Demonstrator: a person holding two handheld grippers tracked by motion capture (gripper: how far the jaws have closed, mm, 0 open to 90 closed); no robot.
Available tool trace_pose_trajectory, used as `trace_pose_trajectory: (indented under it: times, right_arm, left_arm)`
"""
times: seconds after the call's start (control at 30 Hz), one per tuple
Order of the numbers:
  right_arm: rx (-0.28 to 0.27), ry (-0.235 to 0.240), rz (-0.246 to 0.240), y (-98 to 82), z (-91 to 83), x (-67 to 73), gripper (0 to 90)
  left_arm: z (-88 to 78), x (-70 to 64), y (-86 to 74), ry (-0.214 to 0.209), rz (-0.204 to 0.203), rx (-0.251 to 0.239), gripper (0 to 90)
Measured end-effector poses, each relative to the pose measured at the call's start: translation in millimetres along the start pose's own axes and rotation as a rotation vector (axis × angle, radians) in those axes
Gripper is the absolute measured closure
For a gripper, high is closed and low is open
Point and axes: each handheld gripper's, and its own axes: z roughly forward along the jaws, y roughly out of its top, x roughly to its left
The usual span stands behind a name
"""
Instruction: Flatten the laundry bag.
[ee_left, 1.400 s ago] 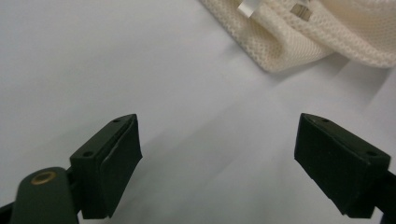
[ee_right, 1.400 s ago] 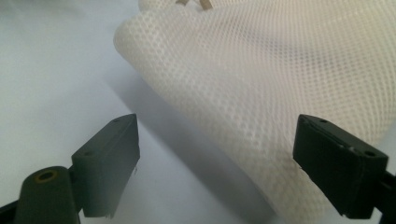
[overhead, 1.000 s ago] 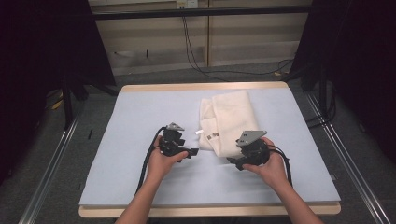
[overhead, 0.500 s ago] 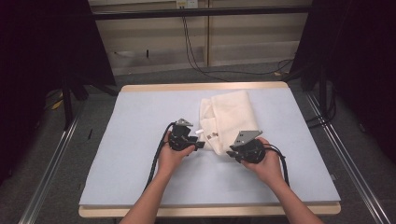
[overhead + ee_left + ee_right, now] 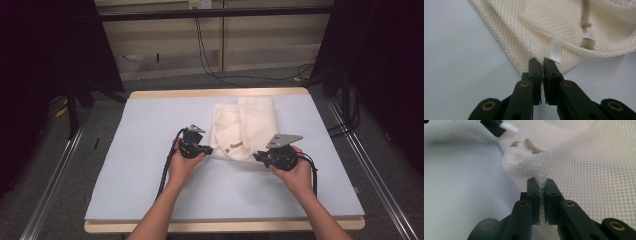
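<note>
High view shows both grippers, left gripper [image 5: 209, 149] and right gripper [image 5: 256, 156], just closed, pinching the near edge of the soft, light, floppy mesh bag [image 5: 247, 122].

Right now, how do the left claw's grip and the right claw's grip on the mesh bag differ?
The left claw pinches the mesh bag at its near-left edge beside a white tag; the right claw pinches a bunched peak of mesh at the near-right edge. In the high view the right claw sits nearer the person. Both have just closed on the fabric.
</note>
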Motion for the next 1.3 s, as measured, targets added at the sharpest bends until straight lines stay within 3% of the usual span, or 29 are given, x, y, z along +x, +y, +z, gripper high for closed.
trace_pose_trajectory:
  times: [0.1, 0.37, 0.6, 0.87, 1.1, 1.13, 1.3]
  right_arm:
    - [-0.020, -0.013, 0.035, -5.7, -6.7, -7.9, 84.8]
    - [-0.041, -0.039, 0.084, -17.0, -16.1, -18.3, 84.8]
    - [-0.081, -0.048, 0.158, -26.4, -26.1, -28.8, 84.7]
    - [-0.107, -0.058, 0.221, -34.3, -27.7, -35.8, 84.7]
    - [-0.127, -0.072, 0.264, -41.2, -29.9, -40.2, 84.7]
    - [-0.133, -0.077, 0.291, -44.9, -32.0, -40.8, 84.7]
    - [-0.130, -0.082, 0.307, -51.8, -35.7, -41.2, 84.5]
  left_arm:
    - [-7.1, 6.4, -2.7, 0.041, -0.017, 0.004, 86.1]
    - [-22.9, 21.7, -10.3, 0.082, -0.035, 0.000, 86.1]
    - [-39.7, 37.0, -25.0, 0.110, -0.062, 0.010, 86.2]
    - [-54.5, 46.0, -29.8, 0.151, -0.067, 0.004, 86.2]
    - [-58.8, 50.2, -35.1, 0.145, -0.075, 0.001, 86.1]
    - [-58.1, 50.2, -37.6, 0.136, -0.079, -0.006, 86.1]
    - [-57.4, 47.5, -41.8, 0.126, -0.073, -0.005, 85.9]
